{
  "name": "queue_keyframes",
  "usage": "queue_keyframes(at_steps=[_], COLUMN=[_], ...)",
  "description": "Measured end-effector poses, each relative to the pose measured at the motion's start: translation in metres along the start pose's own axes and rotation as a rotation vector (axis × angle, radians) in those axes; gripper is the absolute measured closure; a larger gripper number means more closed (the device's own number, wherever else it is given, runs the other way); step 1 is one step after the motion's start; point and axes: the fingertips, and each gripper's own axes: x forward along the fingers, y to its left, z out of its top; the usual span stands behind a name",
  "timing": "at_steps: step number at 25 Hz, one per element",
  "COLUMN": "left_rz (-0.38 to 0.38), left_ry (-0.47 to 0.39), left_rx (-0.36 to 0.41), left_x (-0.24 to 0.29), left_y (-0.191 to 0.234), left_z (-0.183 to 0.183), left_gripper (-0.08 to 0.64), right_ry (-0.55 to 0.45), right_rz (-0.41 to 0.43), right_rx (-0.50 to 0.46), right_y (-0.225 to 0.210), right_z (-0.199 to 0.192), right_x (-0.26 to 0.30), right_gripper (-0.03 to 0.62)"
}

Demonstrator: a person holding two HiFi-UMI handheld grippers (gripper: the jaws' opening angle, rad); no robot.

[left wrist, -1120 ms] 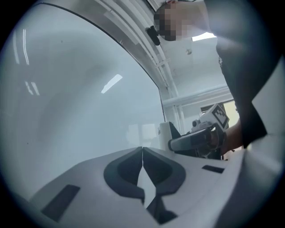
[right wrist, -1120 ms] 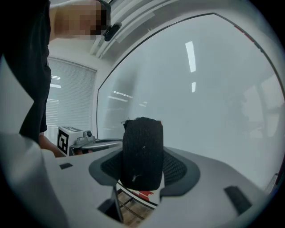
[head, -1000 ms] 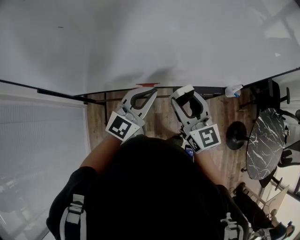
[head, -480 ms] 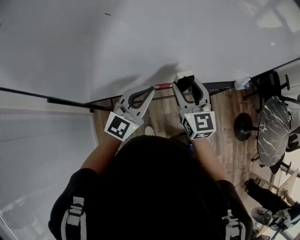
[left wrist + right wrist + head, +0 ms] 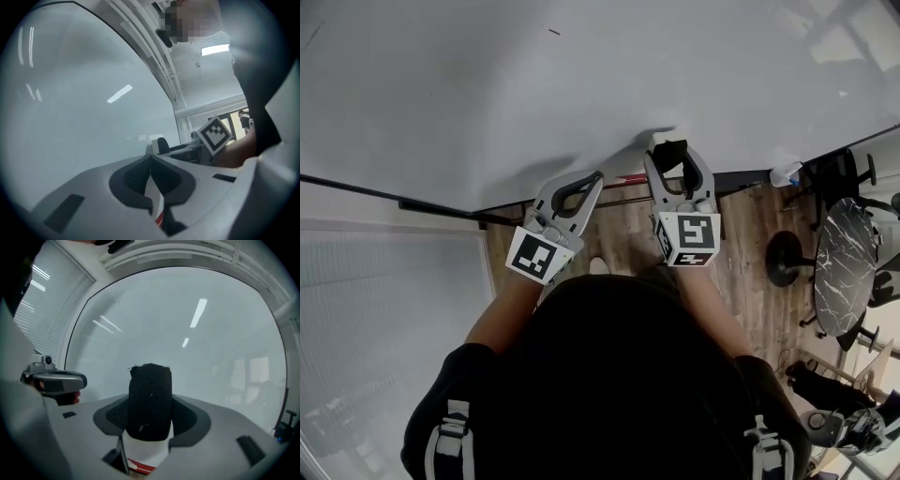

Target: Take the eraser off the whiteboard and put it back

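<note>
The eraser [image 5: 150, 401], a white block with a black felt face, sits between the pads of my right gripper [image 5: 673, 155], which is shut on it. Its felt end [image 5: 672, 153] points at the whiteboard [image 5: 581, 84] and stands close to the board's lower part; contact cannot be told. My left gripper [image 5: 592, 180] is shut with nothing in it, its tips just left of the right gripper and short of the board's tray [image 5: 619, 178]. In the left gripper view the jaws meet at the shut left gripper [image 5: 150, 161], and the eraser [image 5: 160, 145] shows beyond them.
The whiteboard [image 5: 187, 333] fills the view ahead. A dark rail [image 5: 394, 192] runs along its lower edge. A spray bottle [image 5: 786, 172] rests at the tray's right end. A marble-topped table [image 5: 836, 277] and chairs stand on the wooden floor [image 5: 619, 234] at the right. Blinds [image 5: 384, 309] are at the left.
Both grippers have moved toward the whiteboard. The right gripper turned straighter and brought the eraser from the tray's edge up against the board's lower part. The left stayed shut.
</note>
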Motion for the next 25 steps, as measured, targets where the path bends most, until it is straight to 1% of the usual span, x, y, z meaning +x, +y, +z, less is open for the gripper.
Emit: queue_keyframes(at_steps=[3,7,12,15,21,25], left_rz=[0.007,0.012,0.006,0.003,-0.015,0.006], left_ry=[0.001,0.006,0.005,0.006,0.001,0.004], left_rx=[0.001,0.002,0.0,-0.01,-0.015,-0.014], left_x=[-0.006,-0.011,-0.012,-0.01,-0.001,0.0], left_y=[0.003,0.009,0.011,0.012,0.0,-0.015], left_z=[0.0,0.0,-0.001,-0.003,-0.001,0.0], left_gripper=[0.555,0.555,0.555,0.555,0.555,0.555], right_ry=[-0.003,-0.02,-0.028,-0.044,-0.084,-0.085], right_rz=[-0.036,-0.08,-0.078,-0.06,0.003,0.074], right_rx=[-0.02,-0.024,-0.02,-0.026,-0.019,-0.01], right_y=[0.0,0.001,0.001,0.003,0.005,0.007], right_z=[0.0,0.003,0.003,0.006,0.014,0.012], right_x=[0.006,0.006,0.007,0.005,-0.011,-0.028], right_gripper=[0.359,0.354,0.335,0.302,0.279,0.276])
